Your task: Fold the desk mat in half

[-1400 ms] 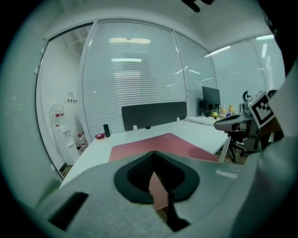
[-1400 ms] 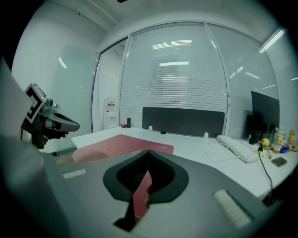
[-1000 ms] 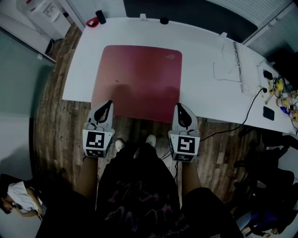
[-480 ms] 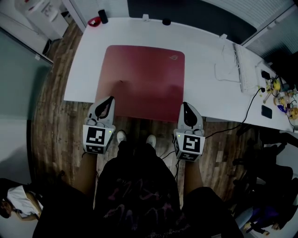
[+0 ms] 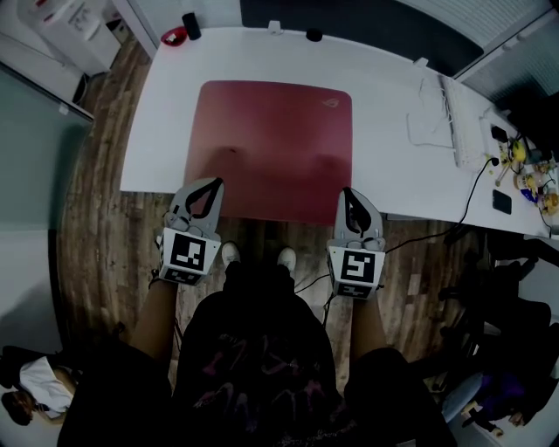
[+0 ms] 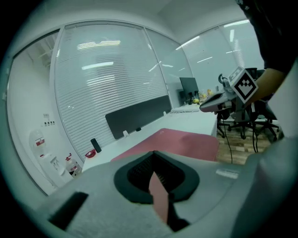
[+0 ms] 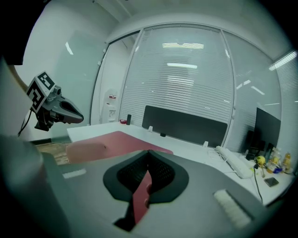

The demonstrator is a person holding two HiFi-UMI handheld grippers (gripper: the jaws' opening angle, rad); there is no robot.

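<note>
Head view: both forearms reach forward side by side, the grippers tilted slightly down. The left gripper (image 5: 208, 188) and right gripper (image 5: 351, 196) each pinch a near corner of the red desk mat (image 5: 271, 140), which spreads ahead of them on the white tabletop (image 5: 384, 113).

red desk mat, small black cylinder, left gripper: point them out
red desk mat (image 5: 271, 140), head view, middle of its top
small black cylinder (image 5: 189, 25), head view, its side
left gripper (image 5: 211, 185), head view, tips at mat's near edge

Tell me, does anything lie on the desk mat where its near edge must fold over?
Nothing visible does. The desk mat is bare on top; the left gripper and right gripper pinch its near edge.
</note>
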